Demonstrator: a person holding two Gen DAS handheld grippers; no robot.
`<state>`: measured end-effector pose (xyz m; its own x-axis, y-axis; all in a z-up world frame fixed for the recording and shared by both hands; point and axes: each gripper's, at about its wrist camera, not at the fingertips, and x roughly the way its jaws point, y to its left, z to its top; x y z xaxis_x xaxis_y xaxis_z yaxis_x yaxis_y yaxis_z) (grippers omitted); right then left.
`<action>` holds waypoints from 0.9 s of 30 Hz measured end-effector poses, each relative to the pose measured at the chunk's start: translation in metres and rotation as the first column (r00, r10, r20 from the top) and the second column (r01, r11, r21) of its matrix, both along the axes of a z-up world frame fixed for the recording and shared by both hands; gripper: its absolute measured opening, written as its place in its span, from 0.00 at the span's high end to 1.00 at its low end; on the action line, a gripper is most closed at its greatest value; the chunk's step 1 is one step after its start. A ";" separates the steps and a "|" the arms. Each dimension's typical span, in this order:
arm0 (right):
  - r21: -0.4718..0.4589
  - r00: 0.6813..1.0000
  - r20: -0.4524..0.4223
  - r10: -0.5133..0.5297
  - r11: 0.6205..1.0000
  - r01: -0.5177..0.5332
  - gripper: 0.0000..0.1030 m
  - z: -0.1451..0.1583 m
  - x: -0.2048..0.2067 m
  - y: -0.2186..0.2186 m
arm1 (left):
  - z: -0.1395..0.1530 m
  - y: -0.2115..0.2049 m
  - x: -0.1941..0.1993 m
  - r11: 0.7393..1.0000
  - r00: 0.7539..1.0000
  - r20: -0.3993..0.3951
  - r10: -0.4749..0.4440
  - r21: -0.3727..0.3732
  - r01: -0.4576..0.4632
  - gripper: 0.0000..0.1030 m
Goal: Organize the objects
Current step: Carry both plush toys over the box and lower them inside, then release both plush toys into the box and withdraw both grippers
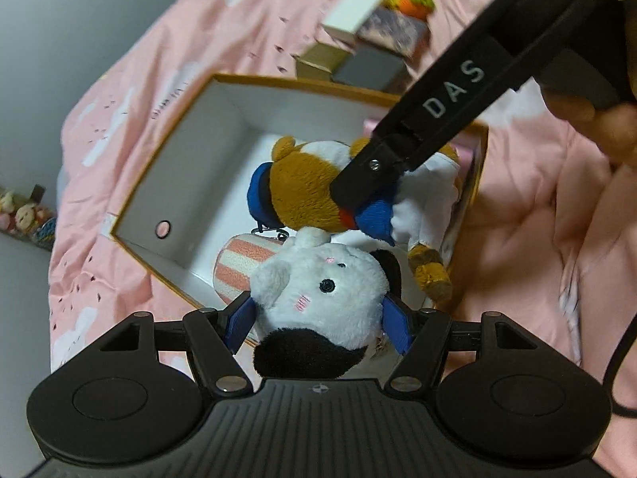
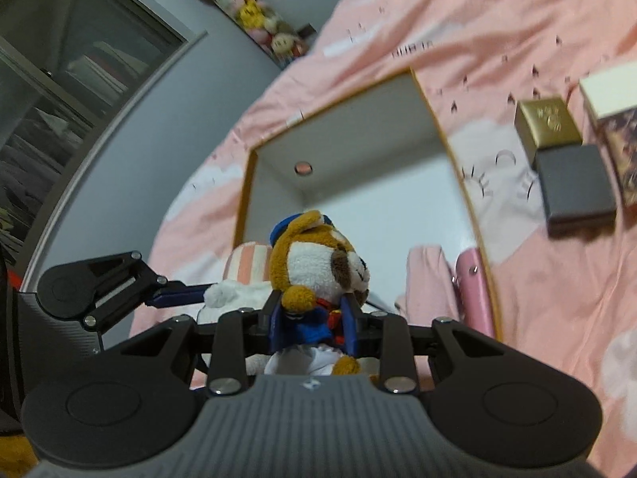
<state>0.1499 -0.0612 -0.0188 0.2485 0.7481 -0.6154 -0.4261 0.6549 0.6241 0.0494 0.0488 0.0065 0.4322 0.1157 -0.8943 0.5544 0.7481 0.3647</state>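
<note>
While over the open box [image 1: 167, 127], left fingers [image 1: 254, 318] spread wide round cat plush [image 1: 318, 294], right fingers [image 2: 348, 318] pinching upright dog plush [image 2: 318, 267].

On the bed cover [image 2: 557, 286]: an open box [image 2: 469, 183]. Over the box, side by side: two toy animals, dog [image 2: 318, 263] and cat [image 1: 318, 290]. Beside the box: small boxes [image 2: 573, 175] close together.

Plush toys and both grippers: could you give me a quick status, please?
Left gripper shut on white plush. Right gripper shut on brown dog plush. Both over open box. Nothing blocking.
</note>
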 end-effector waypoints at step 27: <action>-0.234 0.987 -0.055 0.154 0.958 -0.163 0.60 -0.038 0.002 0.030 | -0.033 0.033 0.013 0.988 0.984 -0.178 -0.022 -0.153 -0.006 0.22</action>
